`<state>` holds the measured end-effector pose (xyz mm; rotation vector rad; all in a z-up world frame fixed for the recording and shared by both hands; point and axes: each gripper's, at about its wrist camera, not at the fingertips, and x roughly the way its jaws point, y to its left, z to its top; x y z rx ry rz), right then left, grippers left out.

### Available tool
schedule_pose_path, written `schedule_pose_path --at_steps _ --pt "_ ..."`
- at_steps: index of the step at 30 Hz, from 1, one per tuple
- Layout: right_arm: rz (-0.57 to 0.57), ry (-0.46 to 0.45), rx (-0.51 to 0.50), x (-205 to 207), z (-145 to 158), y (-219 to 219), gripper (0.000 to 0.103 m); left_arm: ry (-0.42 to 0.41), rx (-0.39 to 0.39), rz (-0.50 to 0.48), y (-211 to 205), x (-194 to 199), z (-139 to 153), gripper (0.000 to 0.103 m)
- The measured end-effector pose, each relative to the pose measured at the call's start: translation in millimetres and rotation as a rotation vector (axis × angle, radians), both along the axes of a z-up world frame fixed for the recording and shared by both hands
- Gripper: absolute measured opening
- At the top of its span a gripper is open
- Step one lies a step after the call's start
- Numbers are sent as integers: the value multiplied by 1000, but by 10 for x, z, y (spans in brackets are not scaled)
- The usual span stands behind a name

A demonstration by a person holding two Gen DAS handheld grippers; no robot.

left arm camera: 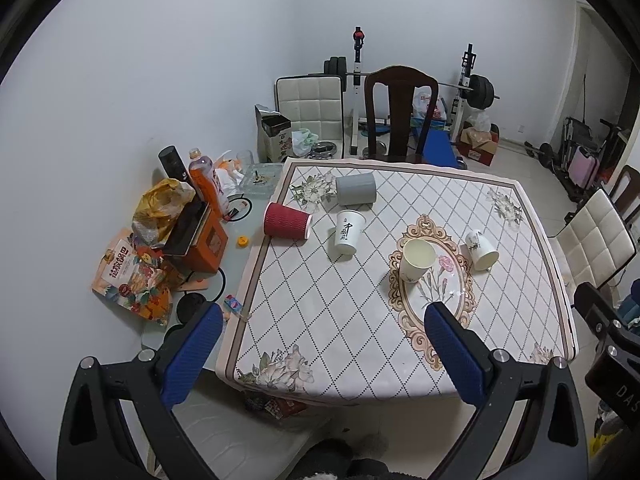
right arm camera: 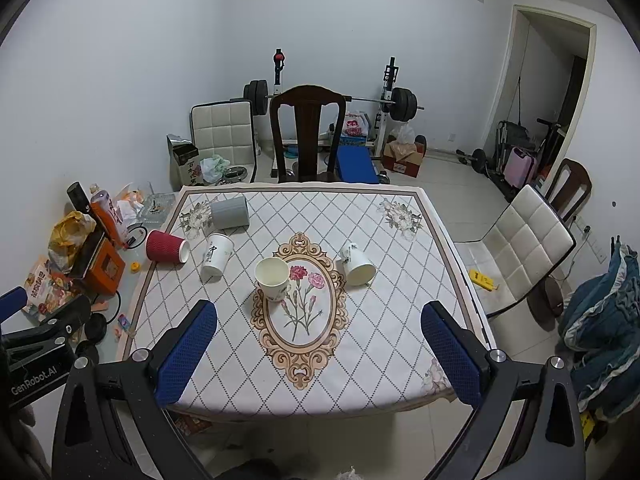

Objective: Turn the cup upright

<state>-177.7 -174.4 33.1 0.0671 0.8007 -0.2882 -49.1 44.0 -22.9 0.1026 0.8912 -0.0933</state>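
Several cups sit on the patterned tablecloth (left arm camera: 340,320) (right arm camera: 360,340). A cream paper cup (left arm camera: 417,260) (right arm camera: 272,279) stands upright near the middle. A white flowered cup (left arm camera: 481,250) (right arm camera: 357,263) lies on its side to its right. A white cup with black writing (left arm camera: 349,232) (right arm camera: 216,257) stands upside down. A red ribbed cup (left arm camera: 286,225) (right arm camera: 166,247) and a grey cup (left arm camera: 355,188) (right arm camera: 229,211) lie on their sides at the far left. My left gripper (left arm camera: 324,320) and right gripper (right arm camera: 319,316) are both open and empty, held above the table's near edge.
Snack bags, an orange box (left arm camera: 208,246) and a bottle (left arm camera: 204,184) clutter the glass surface left of the cloth. A dark wooden chair (left arm camera: 400,116) (right arm camera: 306,136) stands at the far side. A white padded chair (right arm camera: 528,248) stands to the right. Gym weights line the back wall.
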Motion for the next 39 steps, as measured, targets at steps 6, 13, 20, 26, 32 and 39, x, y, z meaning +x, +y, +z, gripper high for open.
schedule_pose_path --at_steps 6,13,20,26,32,39 --pt "19 13 13 70 -57 6 103 0 10 10 11 16 -5 103" --pt "37 21 22 129 -86 41 103 -6 12 20 30 27 9 103" --pt "44 25 21 162 -97 44 103 -5 15 23 35 29 14 103" --pt "46 25 22 166 -114 47 103 -8 11 21 16 29 25 103" --pt "46 25 20 163 -105 46 103 -11 9 16 -26 16 42 103" --pt "47 26 22 170 -116 47 103 -9 4 17 -56 7 60 103"
